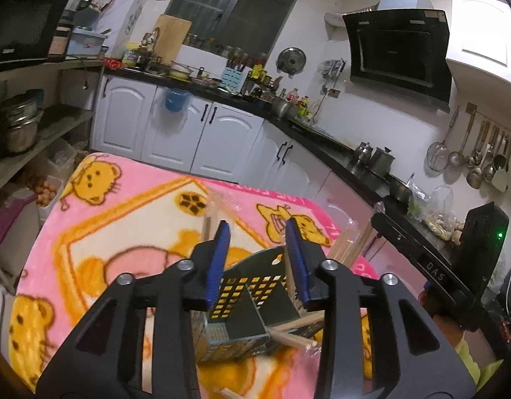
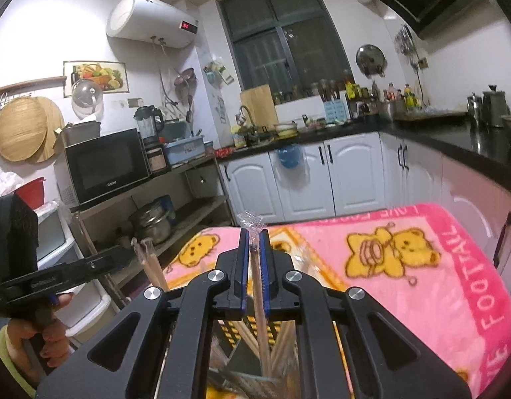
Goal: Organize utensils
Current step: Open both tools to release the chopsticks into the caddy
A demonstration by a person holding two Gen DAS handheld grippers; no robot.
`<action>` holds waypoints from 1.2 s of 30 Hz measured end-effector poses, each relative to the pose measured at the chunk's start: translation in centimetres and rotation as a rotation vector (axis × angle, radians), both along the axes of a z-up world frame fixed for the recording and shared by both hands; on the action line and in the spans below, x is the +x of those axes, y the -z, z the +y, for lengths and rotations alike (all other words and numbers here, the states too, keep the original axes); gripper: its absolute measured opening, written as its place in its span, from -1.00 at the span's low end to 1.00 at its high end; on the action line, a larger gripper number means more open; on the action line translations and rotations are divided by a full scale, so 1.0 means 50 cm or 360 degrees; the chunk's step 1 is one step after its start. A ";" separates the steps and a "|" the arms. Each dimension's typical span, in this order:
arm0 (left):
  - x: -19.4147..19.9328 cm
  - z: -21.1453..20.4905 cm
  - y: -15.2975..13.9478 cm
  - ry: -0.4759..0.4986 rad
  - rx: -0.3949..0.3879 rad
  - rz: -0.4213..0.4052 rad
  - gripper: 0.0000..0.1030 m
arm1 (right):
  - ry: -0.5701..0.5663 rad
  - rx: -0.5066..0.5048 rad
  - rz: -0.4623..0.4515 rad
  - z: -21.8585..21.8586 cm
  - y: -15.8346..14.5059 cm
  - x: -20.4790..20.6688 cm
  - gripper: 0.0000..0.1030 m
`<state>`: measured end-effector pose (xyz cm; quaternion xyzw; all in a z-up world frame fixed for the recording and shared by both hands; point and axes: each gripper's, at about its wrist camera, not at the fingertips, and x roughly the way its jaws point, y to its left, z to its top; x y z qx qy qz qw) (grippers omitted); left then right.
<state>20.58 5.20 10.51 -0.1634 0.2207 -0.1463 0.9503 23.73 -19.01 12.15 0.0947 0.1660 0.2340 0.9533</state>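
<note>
The right gripper was clenched on a plastic-wrapped pair of chopsticks, its lower end down in the black perforated utensil holder on the pink blanket. The left gripper hung released above that holder, grasping nothing.

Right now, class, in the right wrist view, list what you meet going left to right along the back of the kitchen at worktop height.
Round woven trays → microwave → blender → wooden cutting board → blue knife block → steel kettles.
</note>
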 end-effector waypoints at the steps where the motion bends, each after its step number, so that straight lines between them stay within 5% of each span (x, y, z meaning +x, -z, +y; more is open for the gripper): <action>1: -0.003 0.004 0.004 -0.0006 -0.0008 0.0006 -0.41 | 0.0001 0.0000 0.0014 -0.003 0.003 -0.001 -0.79; 7: -0.023 0.017 0.012 -0.0026 -0.0027 0.0020 -0.09 | -0.0018 -0.0002 0.0063 -0.013 0.016 -0.015 -0.51; 19: -0.053 0.024 0.039 -0.0078 0.0002 0.0072 0.44 | -0.0022 -0.0025 0.0186 -0.038 0.053 -0.043 -0.26; 26: -0.068 0.015 0.063 -0.0102 0.0052 0.0118 0.58 | -0.0045 -0.0051 0.0237 -0.036 0.076 -0.062 -0.17; 28: -0.071 0.011 0.068 -0.0113 0.0077 0.0128 0.80 | -0.0052 -0.0054 0.0249 -0.035 0.080 -0.067 -0.14; 36: -0.084 0.002 0.088 -0.0122 0.0109 0.0160 0.80 | -0.0086 -0.0084 0.0271 -0.027 0.095 -0.087 -0.05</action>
